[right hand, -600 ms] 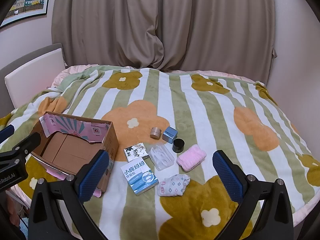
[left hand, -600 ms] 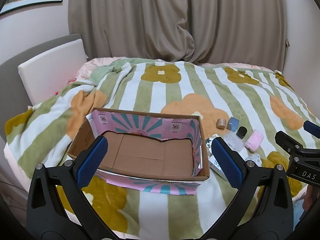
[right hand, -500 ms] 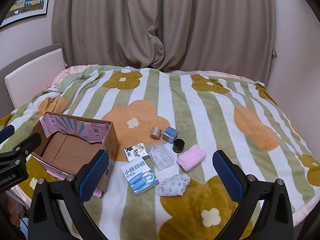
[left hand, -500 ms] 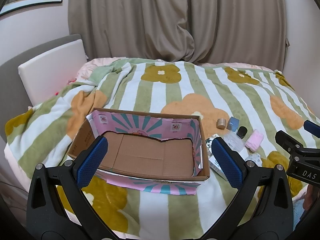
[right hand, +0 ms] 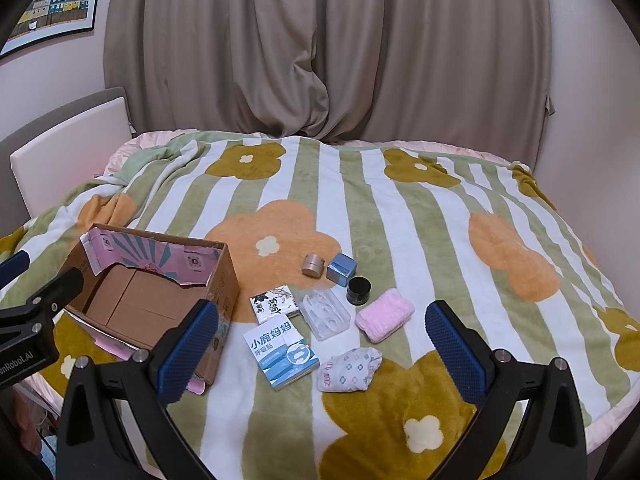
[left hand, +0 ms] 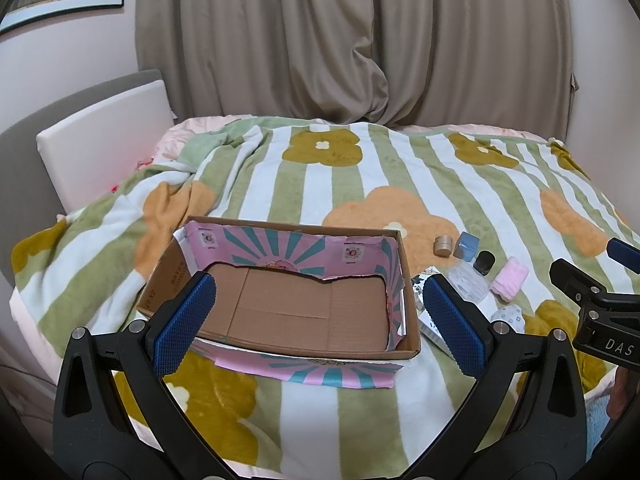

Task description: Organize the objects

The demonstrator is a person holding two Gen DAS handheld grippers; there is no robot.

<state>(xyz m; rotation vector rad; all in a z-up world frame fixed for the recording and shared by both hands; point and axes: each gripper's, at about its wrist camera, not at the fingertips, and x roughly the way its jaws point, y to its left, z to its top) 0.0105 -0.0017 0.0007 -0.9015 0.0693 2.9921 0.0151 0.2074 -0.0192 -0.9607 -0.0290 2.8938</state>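
Observation:
An empty cardboard box (left hand: 408, 276) with pink patterned lining lies on the bed; it also shows in the right wrist view (right hand: 224, 276). Right of it lie a blue-white packet (right hand: 282, 350), a patterned card pack (right hand: 274, 303), a clear plastic case (right hand: 326, 314), a pink cloth roll (right hand: 384, 314), a patterned sock (right hand: 348, 369), a black jar (right hand: 359, 290), a blue box (right hand: 341, 267) and a tan jar (right hand: 312, 265). My left gripper (left hand: 318, 322) is open above the box's near side. My right gripper (right hand: 320, 354) is open and empty, held above the packet and sock.
A green-striped flower blanket (right hand: 400, 216) covers the bed. A white headboard (left hand: 104, 140) stands at the left, grey curtains (left hand: 360, 40) behind. The bed's near edge runs below both grippers.

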